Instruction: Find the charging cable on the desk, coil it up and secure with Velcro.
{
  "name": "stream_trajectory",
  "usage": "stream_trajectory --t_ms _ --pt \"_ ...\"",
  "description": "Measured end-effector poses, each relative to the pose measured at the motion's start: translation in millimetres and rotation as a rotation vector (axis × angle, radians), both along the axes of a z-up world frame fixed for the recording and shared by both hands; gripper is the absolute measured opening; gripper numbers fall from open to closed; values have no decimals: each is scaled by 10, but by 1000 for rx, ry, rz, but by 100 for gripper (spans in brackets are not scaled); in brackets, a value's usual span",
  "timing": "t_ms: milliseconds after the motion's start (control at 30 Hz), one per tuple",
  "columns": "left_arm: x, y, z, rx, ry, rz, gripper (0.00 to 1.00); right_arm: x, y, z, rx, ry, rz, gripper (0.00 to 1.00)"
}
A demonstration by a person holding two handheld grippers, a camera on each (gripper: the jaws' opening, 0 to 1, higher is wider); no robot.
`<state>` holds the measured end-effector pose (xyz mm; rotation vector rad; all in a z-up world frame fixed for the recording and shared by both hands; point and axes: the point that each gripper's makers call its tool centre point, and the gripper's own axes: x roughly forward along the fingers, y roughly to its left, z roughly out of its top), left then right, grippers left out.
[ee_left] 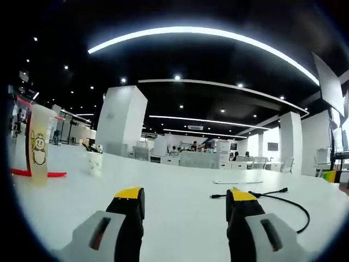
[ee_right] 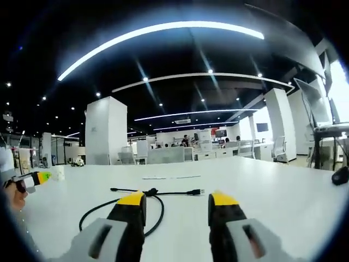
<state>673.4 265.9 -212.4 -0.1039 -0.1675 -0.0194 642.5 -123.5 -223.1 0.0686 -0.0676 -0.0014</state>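
In the left gripper view, the left gripper [ee_left: 186,199] rises from the bottom centre with its 2 yellow-tipped jaws spread apart and nothing between them. Just past the right jaw, in the lower right of the frame, the black charging cable [ee_left: 283,200] lies on the white desk [ee_left: 180,174]: 2 plug ends point left and right near the jaw tip, and a loop of cord curves down toward the lower right. Further back at centre right lies a thin pale strip [ee_left: 237,182]. At left stand a small paper cup [ee_left: 95,162] and, nearer the edge, a tall translucent cup [ee_left: 39,143] with a cartoon print, by a red object [ee_left: 32,173] lying flat.

In the right gripper view, the right gripper [ee_right: 177,201] also has its 2 jaws parted and empty. The charging cable [ee_right: 155,192] lies just beyond the left jaw, its straight run ending in a plug at centre and its loop curving down to the lower left, partly hidden behind that jaw. At the far left edge a hand [ee_right: 13,194] grasps the left gripper [ee_right: 42,176]. A dark rounded object [ee_right: 340,175] sits at the right edge.
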Motion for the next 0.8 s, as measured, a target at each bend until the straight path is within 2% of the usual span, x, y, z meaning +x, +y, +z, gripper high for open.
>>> stream_trajectory --t_ms 200,300,333,367,400,567,667,800 --pt "-129 -4 -39 -28 -9 -5 61 -202 -85 35 4 -19 -38 47" --pt "-175 -57 -80 -61 -25 -21 58 -293 -92 7 -26 -11 -48 47" --pt "-171 -83 -119 -61 -12 -35 58 -310 -81 4 -24 -10 -47 47" --pt "-166 -112 -189 -53 31 -47 60 -320 -81 2 -22 -11 -46 47" --pt "-163 -108 -202 -46 40 -41 61 -343 -69 12 -18 -18 -44 47" --pt "-217 -71 -135 -59 8 -33 62 -347 -52 13 2 -26 -36 47" --pt "-232 -64 -126 -74 1 -27 63 -335 -36 -20 16 -25 -28 44" --pt "-238 -59 -151 -70 8 -25 64 -332 -37 -21 28 -29 -32 45"
